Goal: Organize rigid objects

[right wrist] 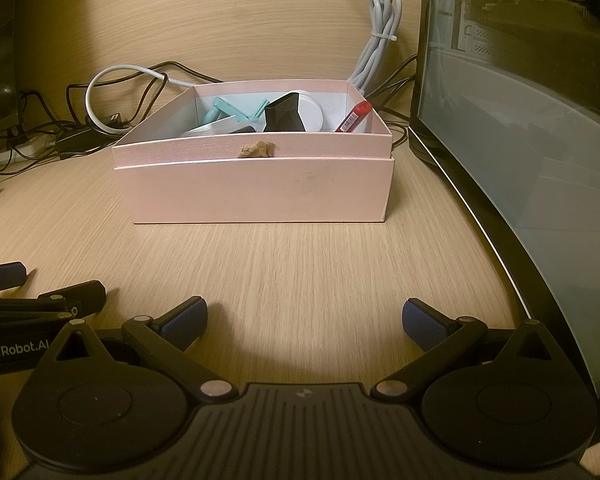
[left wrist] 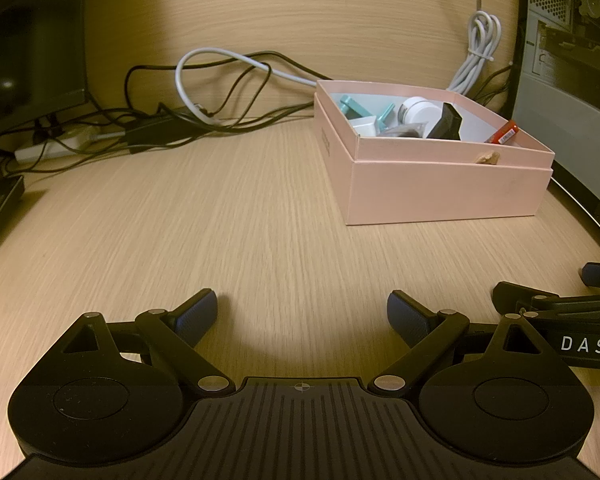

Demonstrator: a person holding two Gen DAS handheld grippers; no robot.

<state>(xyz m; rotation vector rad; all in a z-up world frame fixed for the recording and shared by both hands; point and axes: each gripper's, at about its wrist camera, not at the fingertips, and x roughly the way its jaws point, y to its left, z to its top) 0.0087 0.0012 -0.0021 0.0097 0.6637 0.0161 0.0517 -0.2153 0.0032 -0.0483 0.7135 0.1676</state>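
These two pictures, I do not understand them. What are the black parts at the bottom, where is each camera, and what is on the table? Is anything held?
No robot arm is here. A person holds a two-finger gripper in each hand, and each gripper carries a wide-angle camera that looks forward along its fingers.

The left wrist picture shows the left gripper at the bottom; the right wrist picture shows the right gripper. Both are open and hold nothing. Each also appears at the edge of the other's picture, so they sit side by side.

On the wooden table stands a pink box that contains small things: a red pen, a black piece, a teal part and a white round thing. Cables lie behind it.
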